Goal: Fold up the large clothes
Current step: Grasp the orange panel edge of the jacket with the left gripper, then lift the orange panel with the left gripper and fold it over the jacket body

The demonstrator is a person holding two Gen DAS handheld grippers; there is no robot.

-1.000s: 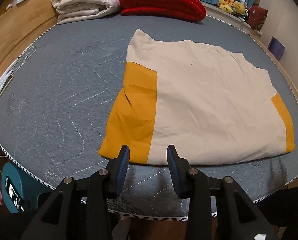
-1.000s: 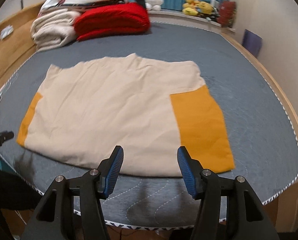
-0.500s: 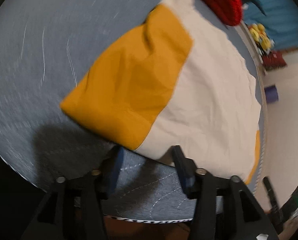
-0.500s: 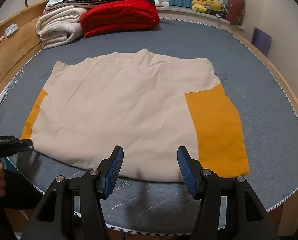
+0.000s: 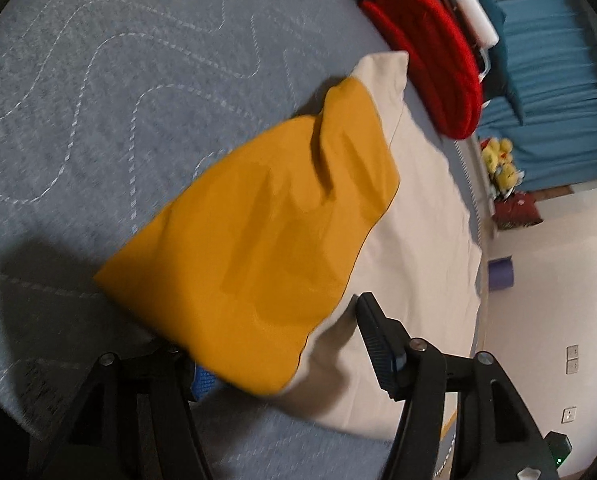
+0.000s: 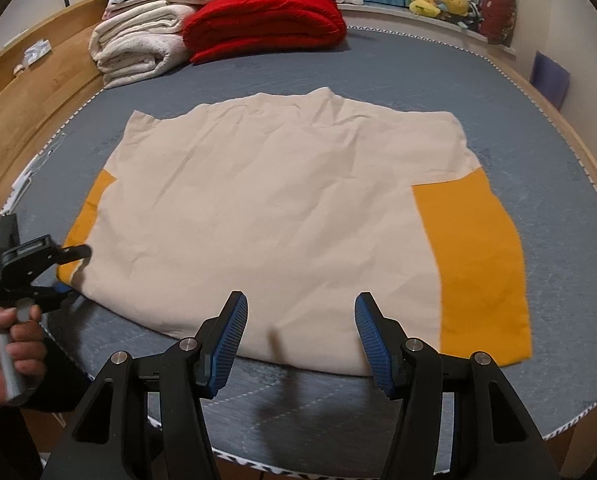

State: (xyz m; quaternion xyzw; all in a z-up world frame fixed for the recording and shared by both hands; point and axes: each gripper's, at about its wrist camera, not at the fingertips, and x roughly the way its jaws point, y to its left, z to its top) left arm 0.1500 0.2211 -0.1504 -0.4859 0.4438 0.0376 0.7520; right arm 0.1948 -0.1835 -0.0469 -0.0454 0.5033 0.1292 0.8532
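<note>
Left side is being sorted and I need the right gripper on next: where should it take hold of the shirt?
Take the near right corner of the shirt, at the bottom of the orange panel. It lies flat near the mattress edge, clear of clutter. Come in low from the near edge with the open right gripper, one finger under the hem. The left gripper already straddles the opposite orange corner.

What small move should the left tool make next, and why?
Probably close the left tool on the garment's orange corner: its jaws stand open with that corner lying between them, over one finger. The right tool hovers open near the hem.
</note>
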